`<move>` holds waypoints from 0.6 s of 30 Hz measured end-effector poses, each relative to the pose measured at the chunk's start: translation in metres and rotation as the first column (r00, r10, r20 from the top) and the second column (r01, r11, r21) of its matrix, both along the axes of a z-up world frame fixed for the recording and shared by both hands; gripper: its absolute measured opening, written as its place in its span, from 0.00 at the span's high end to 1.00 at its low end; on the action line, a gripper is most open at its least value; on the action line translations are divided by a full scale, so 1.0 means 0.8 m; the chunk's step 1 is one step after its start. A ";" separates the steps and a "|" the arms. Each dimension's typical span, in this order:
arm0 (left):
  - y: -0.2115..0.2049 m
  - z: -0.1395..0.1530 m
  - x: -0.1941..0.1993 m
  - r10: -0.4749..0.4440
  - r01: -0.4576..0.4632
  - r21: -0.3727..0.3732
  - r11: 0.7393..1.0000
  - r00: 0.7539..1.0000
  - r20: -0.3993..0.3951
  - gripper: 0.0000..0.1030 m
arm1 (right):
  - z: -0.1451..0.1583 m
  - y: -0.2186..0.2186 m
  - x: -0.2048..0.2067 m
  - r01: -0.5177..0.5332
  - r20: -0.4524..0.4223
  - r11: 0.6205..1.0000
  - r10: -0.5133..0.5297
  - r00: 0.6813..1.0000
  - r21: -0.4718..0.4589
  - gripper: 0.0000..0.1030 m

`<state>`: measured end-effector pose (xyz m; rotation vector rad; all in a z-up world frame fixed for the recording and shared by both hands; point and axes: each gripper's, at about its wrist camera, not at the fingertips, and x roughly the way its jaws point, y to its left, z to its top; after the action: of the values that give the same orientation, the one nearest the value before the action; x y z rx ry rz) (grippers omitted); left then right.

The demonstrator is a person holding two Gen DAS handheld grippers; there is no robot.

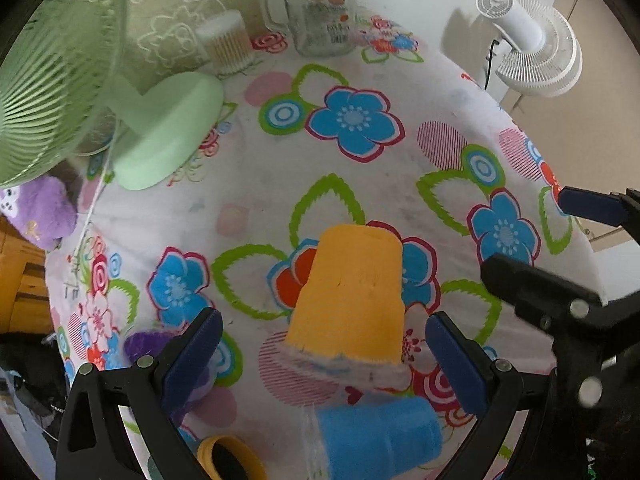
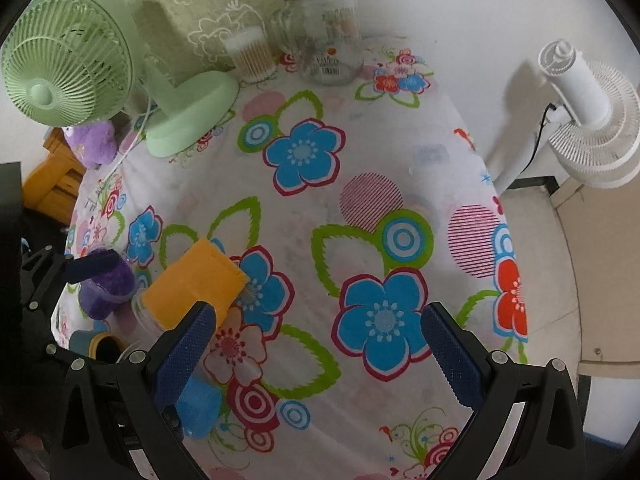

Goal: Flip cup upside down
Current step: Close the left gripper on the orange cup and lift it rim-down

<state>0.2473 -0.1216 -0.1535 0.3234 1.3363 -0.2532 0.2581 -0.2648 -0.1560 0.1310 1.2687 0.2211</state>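
Observation:
An orange-sleeved cup [image 1: 352, 292] stands upside down on the floral cloth, its clear rim on the table. It also shows in the right wrist view [image 2: 196, 284]. My left gripper [image 1: 324, 364] is open, its blue pads on either side of the cup's rim and apart from it. A blue-sleeved cup [image 1: 380, 436] lies on its side just below the orange one. A purple-sleeved cup [image 2: 106, 286] stands at the left. My right gripper [image 2: 316, 356] is open and empty over the cloth, to the right of the cups.
A green desk fan [image 2: 80, 60] stands at the back left with a purple plush [image 2: 94, 142] beside it. A glass jar [image 2: 324, 36] and a cotton-swab tub [image 2: 250, 56] stand at the back. A white fan [image 2: 588, 120] stands off the table's right edge. A yellow-rimmed cup [image 1: 228, 458] lies near the front.

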 end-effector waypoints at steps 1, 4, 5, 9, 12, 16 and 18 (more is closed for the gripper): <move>-0.002 -0.003 0.002 -0.006 0.006 0.002 1.000 1.000 -0.006 0.01 | -0.003 0.000 0.001 -0.002 -0.004 1.000 0.002 1.000 0.001 0.00; -0.009 -0.013 0.007 -0.023 0.023 0.015 1.000 0.999 -0.023 0.01 | -0.012 -0.001 0.005 -0.005 -0.020 1.000 0.005 1.000 0.007 0.00; -0.010 -0.017 0.008 -0.024 0.025 0.015 1.000 0.999 -0.031 0.01 | -0.015 -0.001 0.007 -0.004 -0.026 1.000 0.004 1.000 0.009 0.00; -0.012 -0.034 0.013 -0.015 0.018 0.035 0.999 0.997 -0.076 0.05 | -0.028 -0.004 0.011 0.002 -0.053 1.000 -0.001 0.999 0.018 0.00; -0.013 -0.043 0.015 -0.012 0.016 0.049 0.999 0.996 -0.094 0.08 | -0.035 -0.004 0.014 0.000 -0.066 1.000 0.002 0.998 0.023 0.00; -0.014 -0.054 0.017 -0.003 0.010 0.066 0.998 0.994 -0.113 0.20 | -0.042 -0.003 0.016 -0.006 -0.078 1.000 0.008 0.997 0.026 0.00; -0.014 -0.059 0.017 0.004 0.004 0.064 0.998 0.992 -0.124 0.25 | -0.045 -0.003 0.017 -0.009 -0.083 1.000 0.012 0.997 0.027 0.00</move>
<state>0.2612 -0.1331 -0.2003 0.3662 1.4690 -0.2341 0.2717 -0.2674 -0.1921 0.1579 1.3494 0.2438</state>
